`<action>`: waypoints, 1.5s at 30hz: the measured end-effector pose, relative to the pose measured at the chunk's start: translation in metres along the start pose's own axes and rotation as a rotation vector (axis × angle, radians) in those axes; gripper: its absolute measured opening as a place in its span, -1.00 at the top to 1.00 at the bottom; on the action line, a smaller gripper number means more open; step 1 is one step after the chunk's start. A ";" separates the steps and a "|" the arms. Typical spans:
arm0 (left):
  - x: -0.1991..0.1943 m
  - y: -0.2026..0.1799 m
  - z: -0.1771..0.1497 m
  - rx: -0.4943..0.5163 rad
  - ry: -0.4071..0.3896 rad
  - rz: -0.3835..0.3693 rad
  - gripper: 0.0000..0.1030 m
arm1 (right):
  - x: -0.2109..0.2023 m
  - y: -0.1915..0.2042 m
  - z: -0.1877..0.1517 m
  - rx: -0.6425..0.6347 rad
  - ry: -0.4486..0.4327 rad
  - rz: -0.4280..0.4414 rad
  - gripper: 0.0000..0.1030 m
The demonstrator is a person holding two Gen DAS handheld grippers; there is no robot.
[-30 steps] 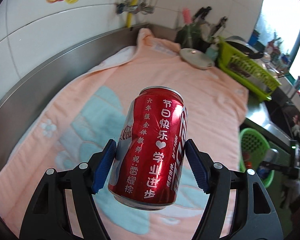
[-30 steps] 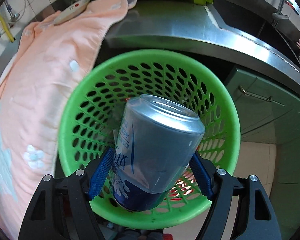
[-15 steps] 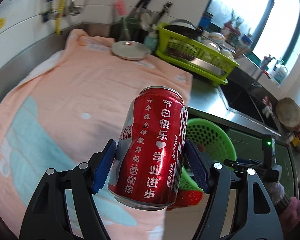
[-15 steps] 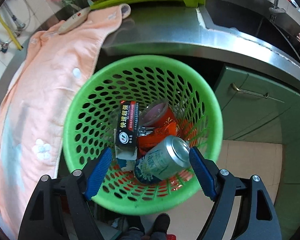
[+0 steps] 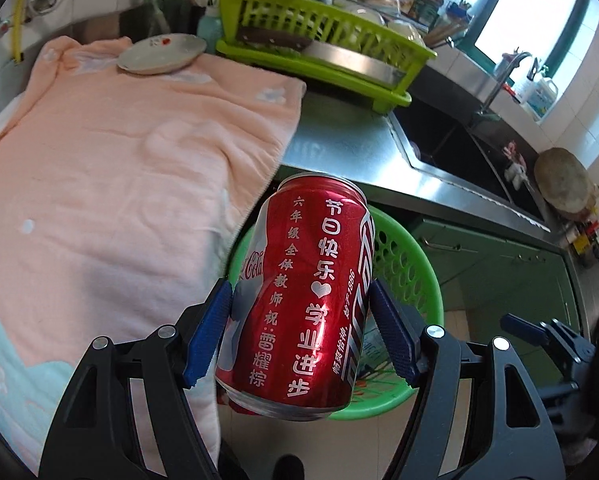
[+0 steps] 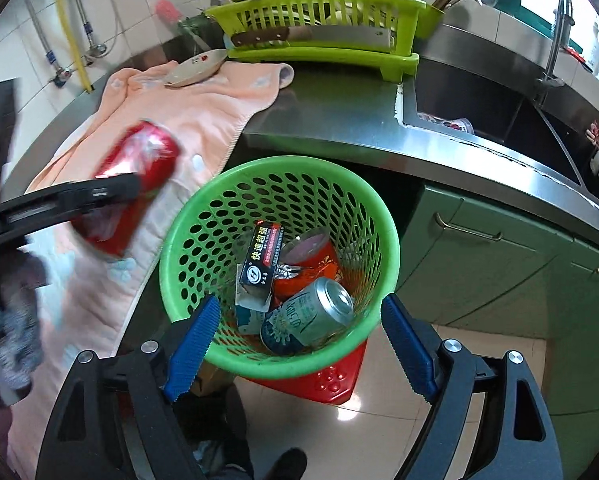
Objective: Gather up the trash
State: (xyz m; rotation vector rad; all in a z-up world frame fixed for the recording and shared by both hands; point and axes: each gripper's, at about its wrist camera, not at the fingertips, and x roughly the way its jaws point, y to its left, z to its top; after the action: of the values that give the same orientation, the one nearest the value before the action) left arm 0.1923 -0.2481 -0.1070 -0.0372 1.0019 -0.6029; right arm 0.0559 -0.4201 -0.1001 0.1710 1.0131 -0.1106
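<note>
My left gripper (image 5: pixel 301 334) is clenched on the red can (image 5: pixel 303 296), held upright in the air over the near edge of the green basket (image 5: pixel 413 276). My right gripper (image 6: pixel 299 344) is spread wide with nothing in it, above the basket's rim. Inside lie a silver can (image 6: pixel 309 316) and a black box (image 6: pixel 259 258). Beyond, a pink towel (image 5: pixel 119 148) covers the counter.

Glossy red metal can (image 5: pixel 299 300) gleams against a soft, matt peach terry towel (image 5: pixel 119 152) — below, a perforated green plastic basket (image 6: pixel 383 216) holds a brushed-silver can (image 6: pixel 311 316) and a printed cardboard box (image 6: pixel 261 260); the steel counter (image 6: pixel 339 120) shows a dull, brushed sheen.
</note>
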 end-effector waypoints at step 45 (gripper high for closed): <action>-0.139 0.051 -0.053 0.008 -0.159 0.143 -0.87 | -0.049 0.077 -0.029 -0.009 -0.064 0.058 -0.66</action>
State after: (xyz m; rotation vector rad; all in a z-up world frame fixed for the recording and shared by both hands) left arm 0.1192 -0.1243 -0.0436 -0.0059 0.8399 -0.4655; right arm 0.0196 -0.3381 -0.0665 0.1878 0.9436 -0.0580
